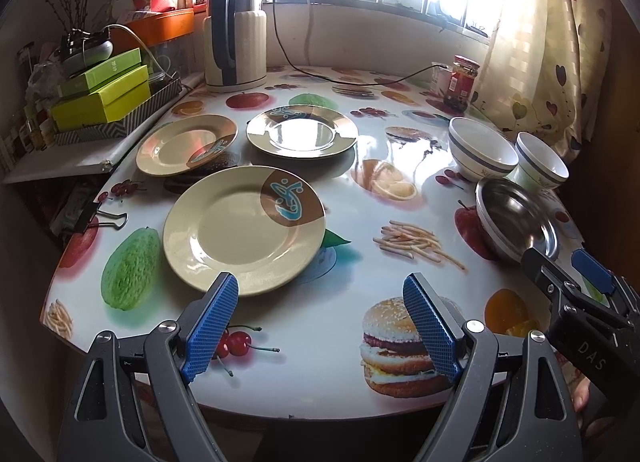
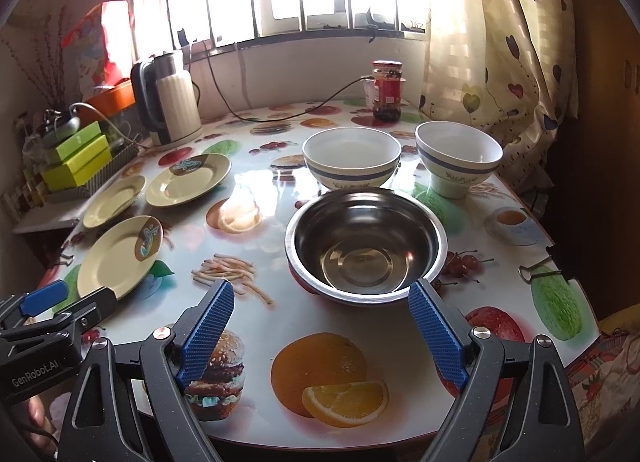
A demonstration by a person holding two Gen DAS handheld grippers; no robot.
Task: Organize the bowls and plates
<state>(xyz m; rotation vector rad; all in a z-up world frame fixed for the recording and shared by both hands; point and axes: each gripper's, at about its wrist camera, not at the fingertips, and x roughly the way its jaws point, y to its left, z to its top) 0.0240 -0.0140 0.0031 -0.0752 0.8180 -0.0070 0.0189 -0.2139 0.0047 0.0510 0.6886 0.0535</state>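
Both tools are presented with the jaws spread wide and nothing held between them. The left gripper is positioned above the near table edge, just short of the nearest plate. Two further plates are laid flat behind it, all three apart from one another on the printed table. The right gripper is aligned with the steel bowl, whose near rim is seen between the blue pads. Two white bowls are located upright beyond the steel bowl, side by side. A kettle and a jar are placed at the far side, near the window.
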